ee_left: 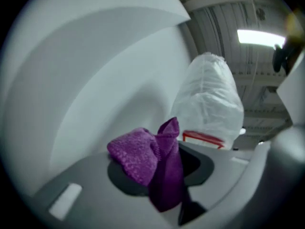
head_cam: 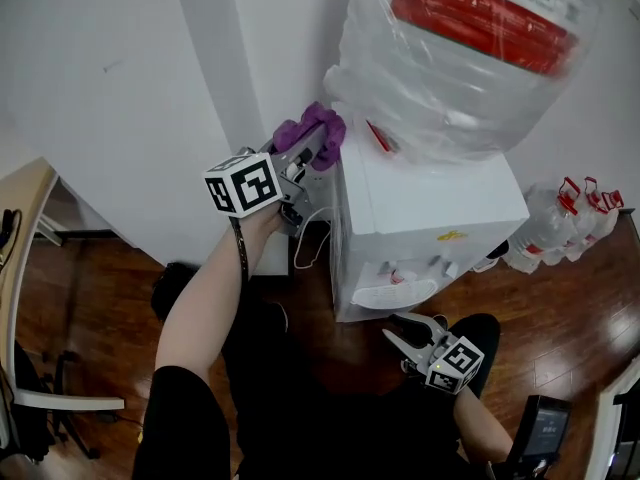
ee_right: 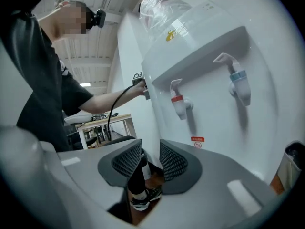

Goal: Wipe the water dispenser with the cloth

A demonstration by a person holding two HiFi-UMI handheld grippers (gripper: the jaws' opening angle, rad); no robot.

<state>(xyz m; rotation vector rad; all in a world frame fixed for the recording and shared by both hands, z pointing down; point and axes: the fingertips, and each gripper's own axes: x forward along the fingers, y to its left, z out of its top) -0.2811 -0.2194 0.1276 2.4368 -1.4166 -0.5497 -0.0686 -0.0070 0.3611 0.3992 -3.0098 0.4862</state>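
Note:
A white water dispenser (head_cam: pixel 420 218) stands against the wall, carrying a large plastic-wrapped bottle (head_cam: pixel 460 48) with a red label. My left gripper (head_cam: pixel 318 153) is raised at the dispenser's upper left rear corner, shut on a bunched purple cloth (head_cam: pixel 315 128). In the left gripper view the cloth (ee_left: pixel 152 159) hangs out between the jaws, with the bottle (ee_left: pixel 209 104) beyond it. My right gripper (head_cam: pixel 410 333) is low in front of the dispenser, open, with nothing between its fingers. The right gripper view faces the dispenser front (ee_right: pixel 214 123) with its red tap (ee_right: pixel 178 101) and blue tap (ee_right: pixel 238 82).
Several spare water bottles (head_cam: pixel 560 223) stand on the wooden floor to the dispenser's right. A desk edge (head_cam: pixel 25 218) and chair base are at the left. A white cable (head_cam: pixel 305 238) hangs by the dispenser's left side. A dark device (head_cam: pixel 545 428) sits bottom right.

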